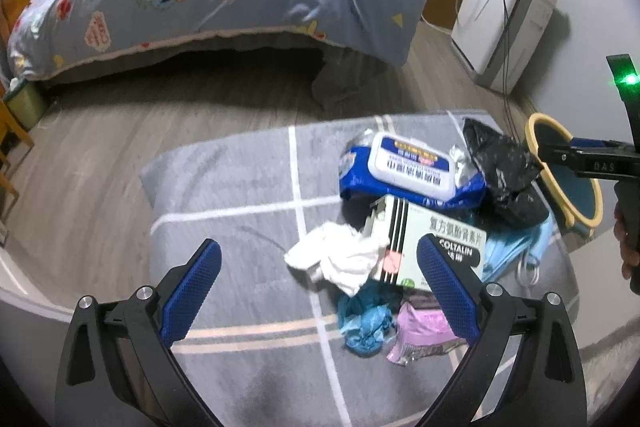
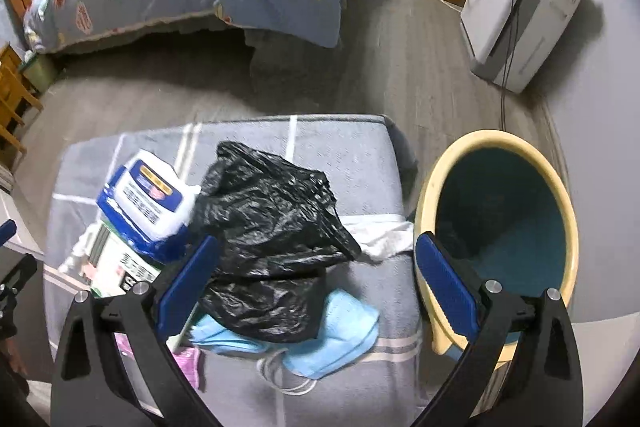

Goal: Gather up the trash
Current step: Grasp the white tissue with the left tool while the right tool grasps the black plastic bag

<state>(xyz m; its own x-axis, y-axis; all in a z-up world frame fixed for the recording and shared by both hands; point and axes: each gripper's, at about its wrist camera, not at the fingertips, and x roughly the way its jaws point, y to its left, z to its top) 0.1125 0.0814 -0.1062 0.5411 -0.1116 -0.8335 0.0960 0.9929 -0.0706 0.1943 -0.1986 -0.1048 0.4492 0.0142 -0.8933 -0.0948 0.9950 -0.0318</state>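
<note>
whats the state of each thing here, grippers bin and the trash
left gripper: open, holding nothing
right gripper: open, holding nothing
bin: upright beside the mat, looks nearly empty
black bag: crumpled, lying on the mat
wipes pack: lid shut, wrapper crumpled
medicine box: end flap open, lying flat
white tissue: crumpled
face mask: flat, partly under the black bag

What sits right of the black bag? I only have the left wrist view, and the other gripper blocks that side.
Observer: A bin with a cream rim, beside the grey mat.
Operator: Anything inside it?
Observer: Its teal inside looks dark; I cannot tell if anything lies there.
Operator: Is the right gripper holding something?
Observer: No. The right gripper is open, above the black bag and a blue face mask.
</note>
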